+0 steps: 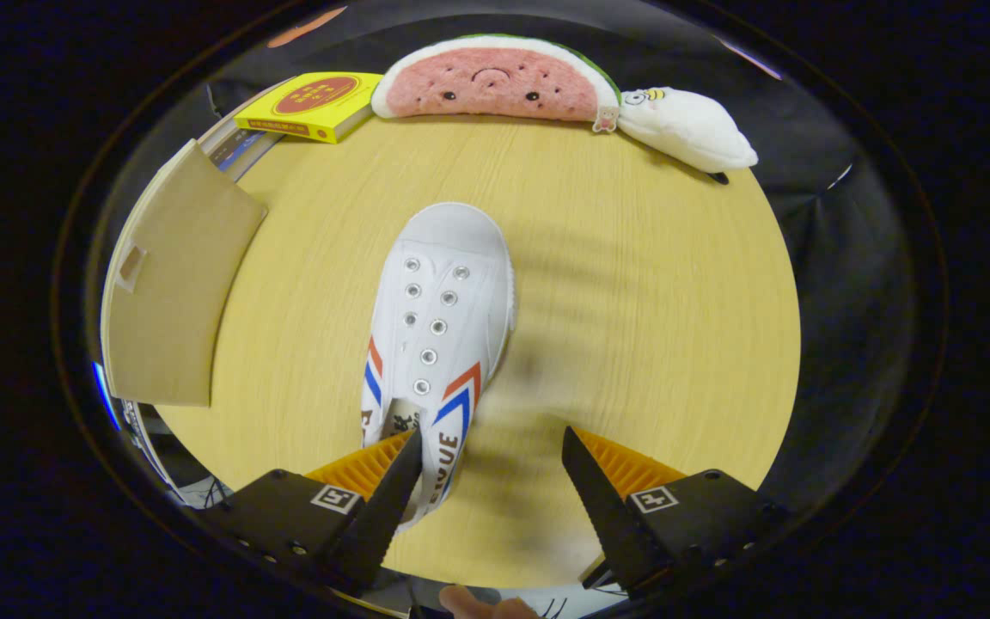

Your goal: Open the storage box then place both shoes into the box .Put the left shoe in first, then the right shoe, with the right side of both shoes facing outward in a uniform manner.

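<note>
A white canvas shoe [439,322] with red and blue side stripes and metal eyelets lies on the round wooden table [632,327], toe pointing away from me. My gripper [491,443] is open just above its heel end. The left fingertip [405,460] overlaps the shoe's opening at the heel, and the right fingertip [577,451] hangs over bare table to the shoe's right. Nothing is pressed between the fingers. A brown cardboard flap [173,284], the storage box's lid, stands raised at the table's left edge; the box's inside is hidden.
Along the far side of the table lie a yellow box [310,103], a watermelon-slice plush [495,79] and a white plush [688,129]. Wide bare wood stretches to the right of the shoe. A fingertip of a person [469,602] shows below the gripper.
</note>
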Motion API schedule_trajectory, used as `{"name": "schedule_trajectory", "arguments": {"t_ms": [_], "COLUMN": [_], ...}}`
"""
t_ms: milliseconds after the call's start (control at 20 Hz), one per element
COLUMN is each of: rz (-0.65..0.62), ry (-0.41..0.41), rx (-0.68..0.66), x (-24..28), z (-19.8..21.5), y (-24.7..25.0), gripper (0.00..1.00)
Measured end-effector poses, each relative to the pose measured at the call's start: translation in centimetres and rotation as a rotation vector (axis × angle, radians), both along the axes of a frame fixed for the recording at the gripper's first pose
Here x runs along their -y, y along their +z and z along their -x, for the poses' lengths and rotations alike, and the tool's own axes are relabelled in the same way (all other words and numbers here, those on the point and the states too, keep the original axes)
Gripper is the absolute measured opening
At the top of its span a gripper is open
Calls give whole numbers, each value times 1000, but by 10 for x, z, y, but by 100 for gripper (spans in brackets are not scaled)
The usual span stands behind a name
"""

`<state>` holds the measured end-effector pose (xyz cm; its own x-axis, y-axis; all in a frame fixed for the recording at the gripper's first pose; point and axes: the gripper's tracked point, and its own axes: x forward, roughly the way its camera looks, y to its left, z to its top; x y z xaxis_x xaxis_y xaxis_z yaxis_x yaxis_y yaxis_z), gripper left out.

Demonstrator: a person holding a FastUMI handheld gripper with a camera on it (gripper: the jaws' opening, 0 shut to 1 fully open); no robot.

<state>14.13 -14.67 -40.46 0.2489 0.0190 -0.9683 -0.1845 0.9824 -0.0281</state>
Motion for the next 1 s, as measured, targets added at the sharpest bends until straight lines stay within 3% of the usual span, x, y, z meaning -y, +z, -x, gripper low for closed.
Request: {"name": "schedule_trajectory", "arguments": {"t_ms": [100, 250, 300, 350, 400, 500, 1000], "rz": [-8, -32, -39, -39, -32, -59, -469], "ry": [11, 14, 2, -1, -7, -33, -167], "rx": [7, -13, -16, -12, -6, -8, -26], "x": [-6, -16, -18, -19, -17, -16, -31], "z": [-2, -4, -5, -7, -6, -6, 16], "y": [-5, -13, -13, -13, -12, -13, 8], "gripper": [82, 49, 28, 20, 20, 1, 1]}}
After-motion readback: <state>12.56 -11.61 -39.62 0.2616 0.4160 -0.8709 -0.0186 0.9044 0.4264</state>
